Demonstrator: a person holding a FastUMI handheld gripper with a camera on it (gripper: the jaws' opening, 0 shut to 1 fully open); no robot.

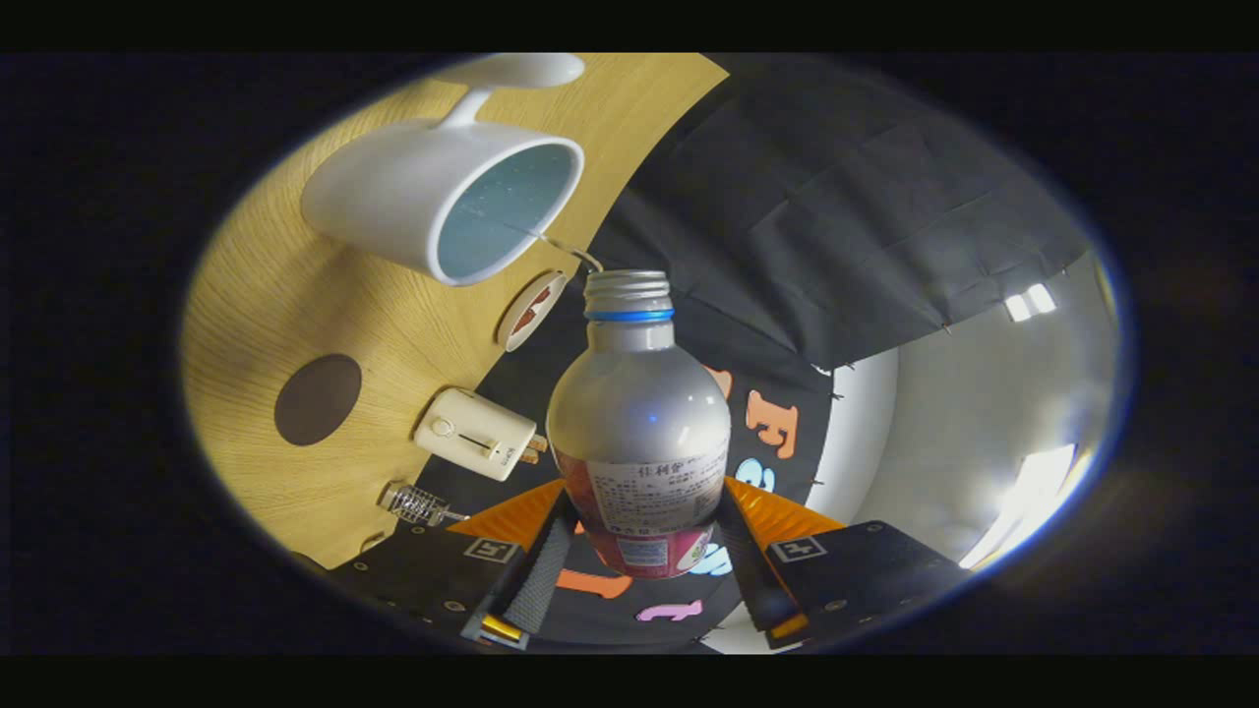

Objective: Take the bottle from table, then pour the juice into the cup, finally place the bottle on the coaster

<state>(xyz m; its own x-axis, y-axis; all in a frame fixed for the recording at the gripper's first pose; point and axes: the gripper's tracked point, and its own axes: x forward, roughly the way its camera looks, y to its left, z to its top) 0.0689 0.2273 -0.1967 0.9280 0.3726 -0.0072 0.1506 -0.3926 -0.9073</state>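
gripper view, tilted hard so the wooden table stands almost on edge beside the bottle. two fingers closed partway onto the lower body of a silver bottle, one pad on each side of its labelled base, both apparently pressing. bottle held firmly, cap off, threaded neck with a blue ring pointing away from the fingers toward a white cup. cup just beyond the bottle's mouth, its open rim facing the neck, pale blue inside. thin clear stream arcing from the mouth over the cup's rim and into it. round dark brown coaster flat on the table, to the side of the bottle's shoulder and well apart from the cup. small cream boxlike device between coaster and bottle. metal spring-like item close to the bottle's base. small round disc with a red mark, possibly the cap, near the table's edge just beside the bottle's neck.

judged step: pouring, middle part of the task, liquid in mid-flow. level inside the cup hard to tell. likely next: roll the bottle back upright to stop the stream cleanly, then carry it past the cream device and set its base square on the coaster before loosening the grip.
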